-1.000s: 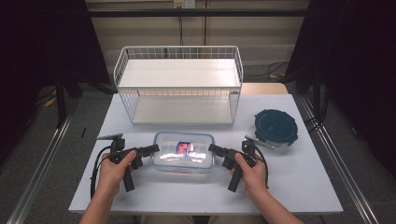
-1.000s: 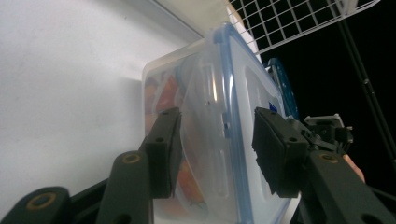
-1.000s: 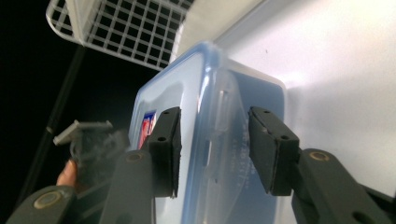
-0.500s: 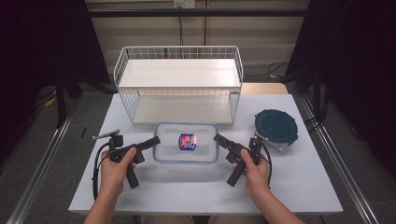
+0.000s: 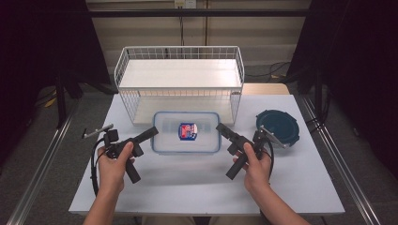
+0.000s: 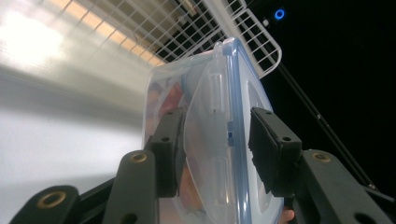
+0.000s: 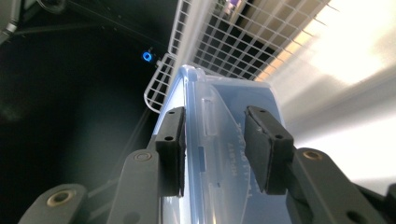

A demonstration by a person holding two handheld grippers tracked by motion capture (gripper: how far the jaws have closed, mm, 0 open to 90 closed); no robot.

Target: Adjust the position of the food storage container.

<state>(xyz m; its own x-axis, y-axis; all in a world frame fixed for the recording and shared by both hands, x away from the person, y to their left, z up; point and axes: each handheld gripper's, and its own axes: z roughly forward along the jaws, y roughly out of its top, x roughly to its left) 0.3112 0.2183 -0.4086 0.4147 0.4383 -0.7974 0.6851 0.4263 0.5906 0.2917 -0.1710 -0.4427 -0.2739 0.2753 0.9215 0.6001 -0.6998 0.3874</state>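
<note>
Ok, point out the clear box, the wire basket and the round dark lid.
clear box [image 5: 166, 136]: high view, bare left part of its top.
wire basket [image 5: 180, 49]: high view, back rim.
round dark lid [image 5: 281, 123]: high view, its top.

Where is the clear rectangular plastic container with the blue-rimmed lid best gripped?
The clear rectangular plastic container is best gripped at its two short ends, one tool from each side: the left tool and right tool already straddle the rim there. It looks too wide for one tool to span.

left gripper jaws apart, straddling lidded edge of clear container | blue-rimmed lid between the pads, gap on the right | white wire rack beyond the jaws | pale tabletop left
</note>
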